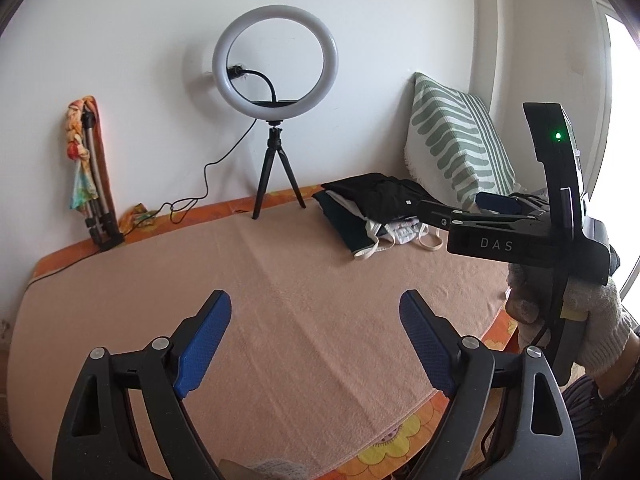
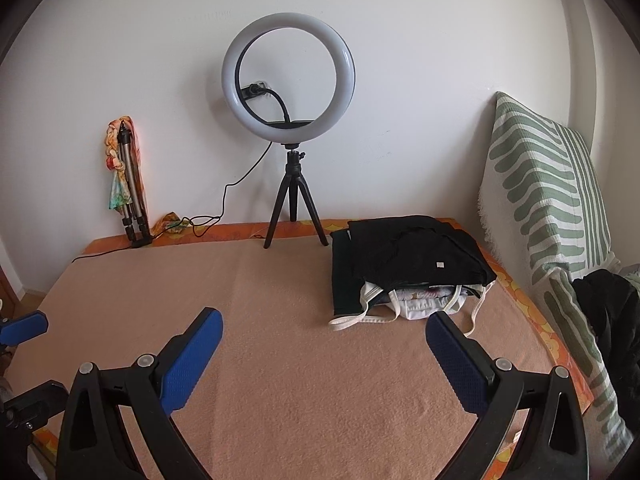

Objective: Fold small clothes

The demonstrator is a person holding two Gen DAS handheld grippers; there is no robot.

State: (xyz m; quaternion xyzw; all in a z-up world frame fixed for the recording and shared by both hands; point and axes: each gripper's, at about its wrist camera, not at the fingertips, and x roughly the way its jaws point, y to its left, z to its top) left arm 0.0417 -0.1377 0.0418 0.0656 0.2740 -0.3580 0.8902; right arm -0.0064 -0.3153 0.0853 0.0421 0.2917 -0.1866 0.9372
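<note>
— White wall behind, a ring light (image 2: 289, 76) standing on its small tripod, and a peach blanket (image 2: 280, 360) covering the bed. Where are the clothes sitting?

— A stack of small clothes (image 2: 404, 276) is lying at the far right of the blanket, near the striped pillow (image 2: 548, 208). Black pieces are lying on top, a white one with pale straps is poking out underneath. The wide middle of the blanket is lying bare.

— And the claws?

— Both are hovering over the near edge with nothing between the blue pads. The left claw (image 1: 316, 340) is gaping wide; the right claw (image 2: 324, 356) is gaping wide too, and in the left view a gloved hand (image 1: 592, 320) is holding it.

— So is folding just starting or ending?

— I'm judging it fits both: a stack waiting to be folded, or a stack already folded and set aside. The top pieces are looking flat and squared, the bottom one looser.

— How would any fold be going well here?

— By working on the bare middle, pinching only one layer at a corner or hem, and keeping edges aligned while laying it over.

— Anything unclear?

— A dark garment (image 2: 612, 320) at the right edge is being cut off, and I'm unable to count the layers in the stack.
</note>
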